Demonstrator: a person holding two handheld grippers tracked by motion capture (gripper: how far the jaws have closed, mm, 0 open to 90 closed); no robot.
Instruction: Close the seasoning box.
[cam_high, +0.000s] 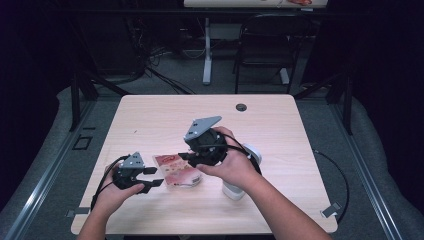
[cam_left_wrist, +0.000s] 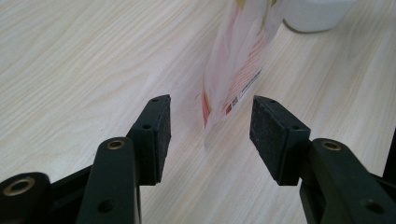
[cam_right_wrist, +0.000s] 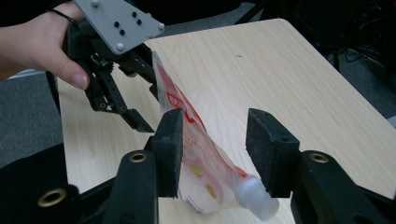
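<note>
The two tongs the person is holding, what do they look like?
Both tongs, left and right, are black, skeletal frames with brass-coloured pivot rivets and flat, black, rectangular pads. Each carries a grey three-cornered plate dotted with small holes and screws. Black cables loop from them. The forearms are bare, no sleeves visible.

Pouch (cam_left_wrist: 238, 60) edge between parted fingers (cam_left_wrist: 156, 135) — untouched — on wooden table (cam_left_wrist: 84, 60).
</note>
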